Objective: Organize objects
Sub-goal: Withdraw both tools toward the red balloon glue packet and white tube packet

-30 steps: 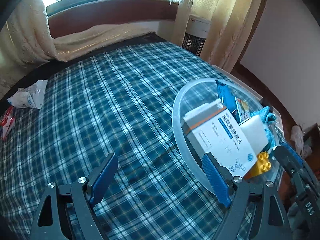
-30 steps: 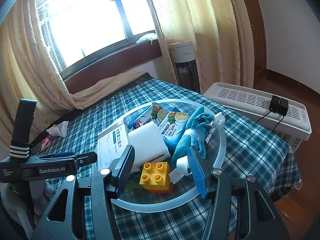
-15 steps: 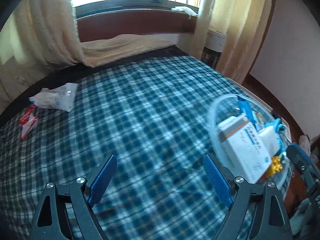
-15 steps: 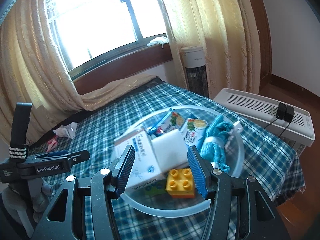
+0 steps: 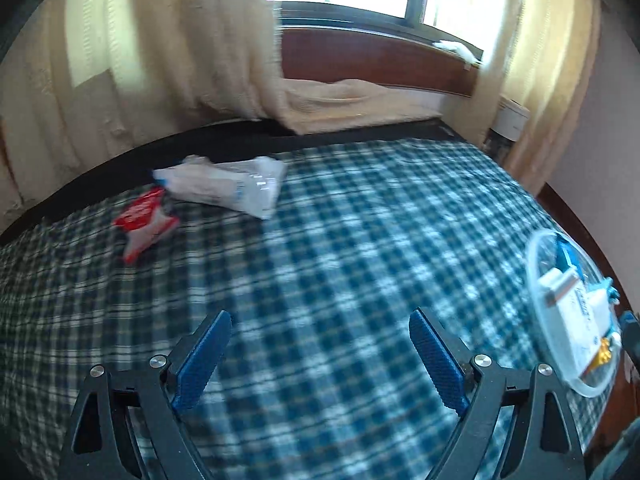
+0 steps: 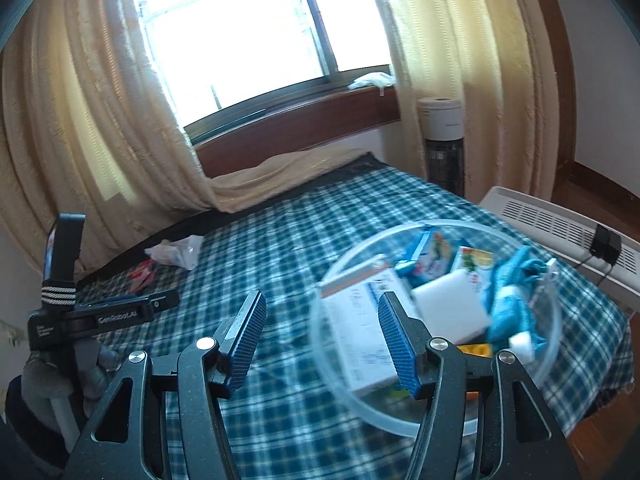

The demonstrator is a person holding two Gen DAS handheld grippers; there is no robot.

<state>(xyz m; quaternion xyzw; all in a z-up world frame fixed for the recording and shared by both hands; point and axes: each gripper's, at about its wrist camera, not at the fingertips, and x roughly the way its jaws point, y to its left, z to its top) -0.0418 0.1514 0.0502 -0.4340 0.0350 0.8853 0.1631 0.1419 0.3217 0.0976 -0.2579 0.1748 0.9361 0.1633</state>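
A clear round bowl [image 6: 556, 328] on the blue plaid table holds a white medicine box [image 6: 360, 320], a white block [image 6: 448, 308], snack packs [image 6: 432, 248], a blue cloth [image 6: 512, 304] and a yellow brick [image 6: 476, 349]. The bowl also shows at the right edge of the left wrist view [image 5: 536, 296]. A white plastic packet [image 5: 224, 186] and a red wrapper [image 5: 142, 222] lie at the table's far left. My left gripper [image 5: 320, 332] is open and empty over bare cloth. My right gripper [image 6: 322, 320] is open and empty, at the bowl's left rim.
Cream curtains [image 6: 80, 120] and a window sill [image 6: 300, 120] stand behind the table. A white tower fan [image 6: 442, 140] and a white heater [image 6: 560, 224] stand to the right. The left gripper's body [image 6: 100, 312] shows at the left of the right wrist view.
The left gripper has swung left, away from the bowl, bringing the packet and red wrapper into view. The right gripper has also turned left and pulled back; the bowl now sits to its right.
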